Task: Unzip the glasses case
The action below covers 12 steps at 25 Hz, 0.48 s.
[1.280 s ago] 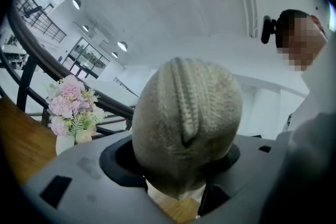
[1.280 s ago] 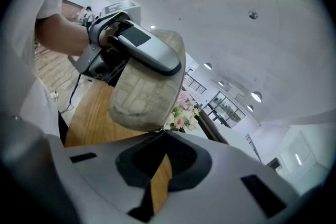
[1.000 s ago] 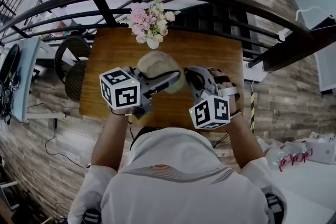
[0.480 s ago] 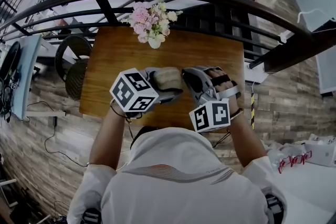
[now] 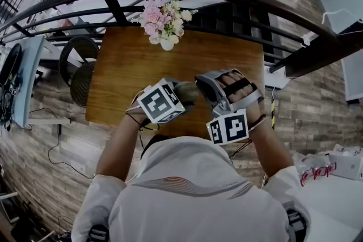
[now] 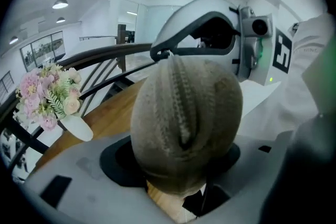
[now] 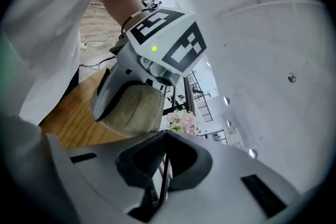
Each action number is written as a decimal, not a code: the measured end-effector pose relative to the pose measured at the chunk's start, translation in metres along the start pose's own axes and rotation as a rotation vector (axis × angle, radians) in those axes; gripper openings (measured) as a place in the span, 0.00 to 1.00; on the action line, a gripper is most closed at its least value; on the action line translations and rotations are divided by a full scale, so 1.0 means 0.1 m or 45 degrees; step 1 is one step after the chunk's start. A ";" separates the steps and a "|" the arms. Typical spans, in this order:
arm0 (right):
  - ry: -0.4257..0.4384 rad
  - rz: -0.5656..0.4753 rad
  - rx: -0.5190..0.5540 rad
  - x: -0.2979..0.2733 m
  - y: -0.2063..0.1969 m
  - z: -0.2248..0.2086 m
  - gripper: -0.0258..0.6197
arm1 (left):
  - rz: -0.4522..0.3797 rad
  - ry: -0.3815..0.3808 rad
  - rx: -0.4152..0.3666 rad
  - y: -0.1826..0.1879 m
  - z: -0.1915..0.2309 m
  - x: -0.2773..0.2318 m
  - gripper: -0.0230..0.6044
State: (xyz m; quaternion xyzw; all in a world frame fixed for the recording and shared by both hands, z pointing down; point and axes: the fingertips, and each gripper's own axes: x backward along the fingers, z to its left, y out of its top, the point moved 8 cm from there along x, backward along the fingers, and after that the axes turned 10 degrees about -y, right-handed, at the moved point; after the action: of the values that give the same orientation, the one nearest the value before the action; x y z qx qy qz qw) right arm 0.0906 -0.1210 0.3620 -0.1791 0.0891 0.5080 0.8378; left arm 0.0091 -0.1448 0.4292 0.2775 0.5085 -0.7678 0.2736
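Two grippers are engaging: left gripper [image 5: 180,93] is clamping the fabric glasses case [image 6: 210,128]; right gripper [image 7: 165,134] is resting closed at its zip [image 6: 181,94].

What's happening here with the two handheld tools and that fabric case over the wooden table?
A person is working on a glasses case with a handheld tool in each hand, above a wooden table. The left tool clamps the case across its width. The right tool is shut, its tips at the top end of the zip; whether they pinch the pull is unclear. The zip looks mostly closed.
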 end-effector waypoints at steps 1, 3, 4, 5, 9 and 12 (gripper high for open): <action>0.019 -0.014 0.033 0.00 0.03 0.03 0.12 | 0.057 0.012 -0.015 -0.03 0.00 -0.05 0.49; 0.053 -0.039 0.092 0.00 0.08 0.09 0.12 | 0.145 0.029 -0.046 -0.08 0.02 -0.15 0.49; 0.067 -0.048 0.115 -0.01 0.10 0.11 0.12 | 0.179 0.034 -0.053 -0.11 0.03 -0.20 0.50; 0.079 -0.052 0.133 -0.02 0.11 0.13 0.12 | 0.210 0.037 -0.053 -0.13 0.04 -0.24 0.50; 0.094 -0.061 0.179 0.00 0.10 0.19 0.12 | 0.276 0.053 -0.080 -0.15 0.03 -0.36 0.50; 0.109 -0.075 0.204 0.00 0.14 0.23 0.12 | 0.297 0.050 -0.106 -0.17 0.02 -0.41 0.50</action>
State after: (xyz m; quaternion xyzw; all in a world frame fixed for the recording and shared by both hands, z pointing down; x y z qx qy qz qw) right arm 0.0777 -0.1061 0.3807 -0.1357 0.1597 0.4663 0.8595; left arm 0.0254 -0.1359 0.4692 0.3380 0.5095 -0.7035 0.3623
